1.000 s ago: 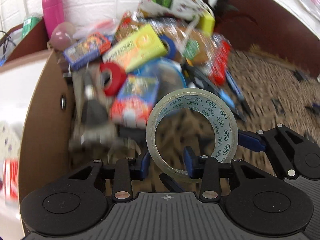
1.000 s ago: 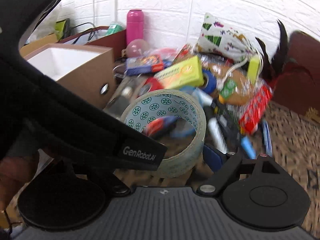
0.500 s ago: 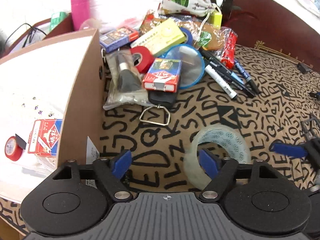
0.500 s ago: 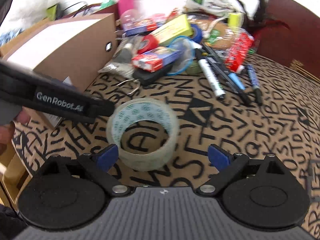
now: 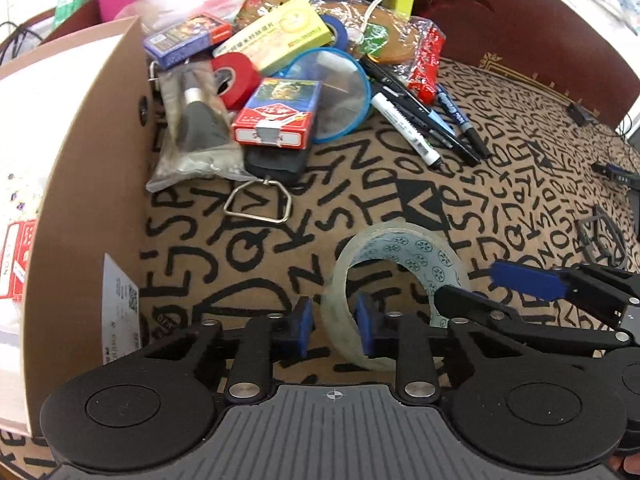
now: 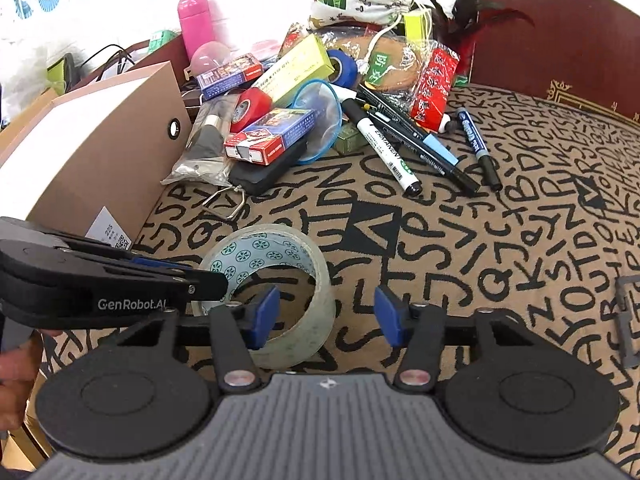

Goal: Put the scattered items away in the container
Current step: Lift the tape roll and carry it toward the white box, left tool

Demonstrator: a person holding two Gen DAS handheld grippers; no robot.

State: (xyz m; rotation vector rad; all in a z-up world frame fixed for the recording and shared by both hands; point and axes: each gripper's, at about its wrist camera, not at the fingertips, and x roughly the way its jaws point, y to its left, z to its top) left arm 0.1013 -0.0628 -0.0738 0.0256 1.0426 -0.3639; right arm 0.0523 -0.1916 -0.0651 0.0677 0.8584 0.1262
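Note:
A clear tape roll (image 5: 404,276) with a green-patterned core lies on the lettered cloth. My left gripper (image 5: 333,330) has closed on the roll's near left wall, one pad inside the ring and one outside. My right gripper (image 6: 326,316) is open astride the roll's right wall (image 6: 280,280), not squeezing it. The brown cardboard box (image 5: 84,184) stands at the left; a red card pack (image 5: 14,256) lies inside it. The box also shows in the right wrist view (image 6: 100,168).
A pile lies beyond the roll: a red-blue card box (image 5: 280,114), red tape (image 5: 236,80), blue-rimmed lens (image 5: 336,94), yellow-green box (image 5: 280,36), bagged brush (image 5: 196,128), black case with metal ring (image 5: 258,206), several markers (image 6: 404,140), snack packs, drawstring bag (image 6: 360,0), pink bottle (image 6: 196,24).
The tape roll was held up a second ago, then lay on the cloth with both grippers wide open. Now my left gripper has closed on its wall and my right has narrowed around it.

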